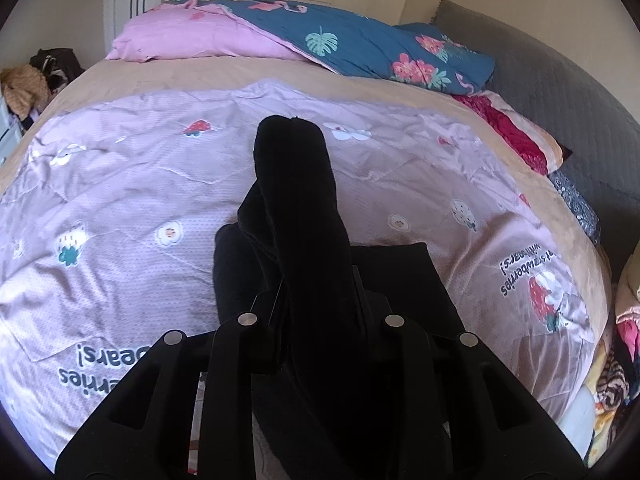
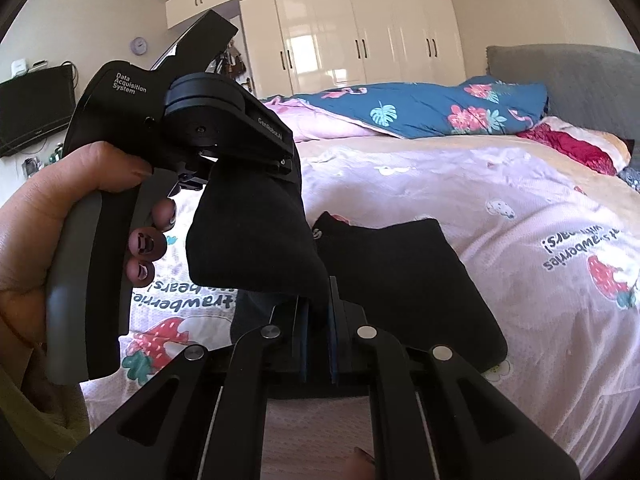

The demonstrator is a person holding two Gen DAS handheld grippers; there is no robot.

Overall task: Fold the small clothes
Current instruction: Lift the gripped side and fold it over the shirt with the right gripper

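left hand-held gripper [image 1: 320, 300] and right hand-held gripper [image 2: 318, 320] both clamped closed, raised

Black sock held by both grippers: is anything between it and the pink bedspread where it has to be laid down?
Partly. The black sock hangs between the left gripper and right gripper. A flat black garment already lies on the pink bedspread just below and beyond it. The bedspread elsewhere shows nothing in the way.
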